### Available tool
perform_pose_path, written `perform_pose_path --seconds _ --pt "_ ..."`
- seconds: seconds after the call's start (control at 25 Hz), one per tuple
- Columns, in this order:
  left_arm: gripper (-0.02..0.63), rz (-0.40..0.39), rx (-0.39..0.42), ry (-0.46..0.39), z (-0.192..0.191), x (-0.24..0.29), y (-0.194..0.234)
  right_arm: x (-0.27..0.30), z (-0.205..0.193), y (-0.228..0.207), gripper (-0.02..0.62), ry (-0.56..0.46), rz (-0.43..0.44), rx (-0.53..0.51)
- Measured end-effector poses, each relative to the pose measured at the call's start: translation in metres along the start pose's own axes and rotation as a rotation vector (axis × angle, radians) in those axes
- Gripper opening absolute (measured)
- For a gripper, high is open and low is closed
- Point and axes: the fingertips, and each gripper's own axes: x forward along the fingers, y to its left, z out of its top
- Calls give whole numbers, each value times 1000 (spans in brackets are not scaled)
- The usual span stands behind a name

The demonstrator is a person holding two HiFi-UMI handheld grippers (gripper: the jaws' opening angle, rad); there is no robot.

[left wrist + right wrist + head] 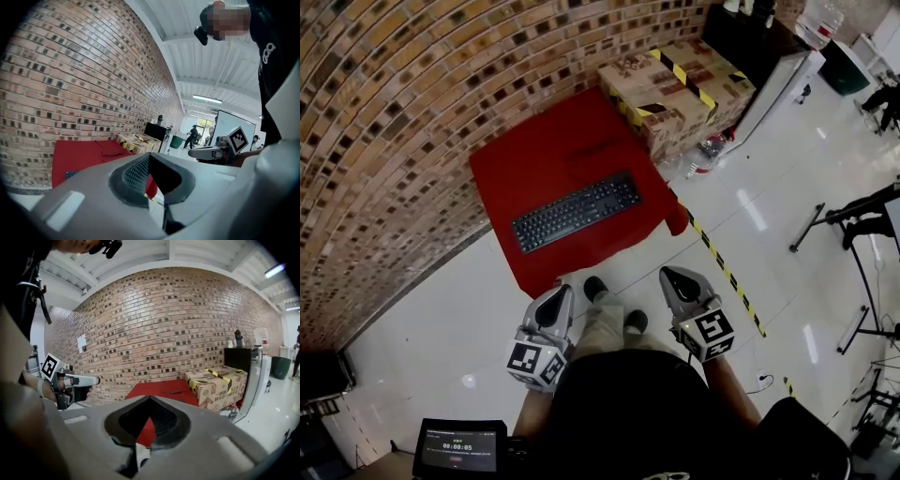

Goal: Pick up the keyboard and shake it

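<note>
Nothing done yet: the long black keyboard point(576, 211) lies flat and untouched near the front edge of the red cloth point(511, 164). The left gripper point(557, 298) and right gripper point(674, 278) are both closed, empty, and well short of that edge. Reach, grasp, lift and shake are all left to do.

The keyboard point(577, 212) was matt plastic, lying on soft red cloth point(530, 164). Around the cloth, floor tiles point(787, 169) shone glossy.

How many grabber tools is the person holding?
2. The left gripper is left of the person's shoes, the right gripper right of them, both short of the red cloth. None seem hidden.
</note>
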Motion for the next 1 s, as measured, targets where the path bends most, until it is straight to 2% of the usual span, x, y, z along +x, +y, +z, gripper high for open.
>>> perform_pose_path --seconds 0.2,0.52,1.0 --pt "15 9 -23 -28 24 30 38 38 23 -13 -8 8 18 17" --pt "15 59 -89 -53 41 46 101 113 58 -1 -8 62 96 -54" --pt "15 137 -171 -9 20 39 156 165 43 7 -8 175 185 -76"
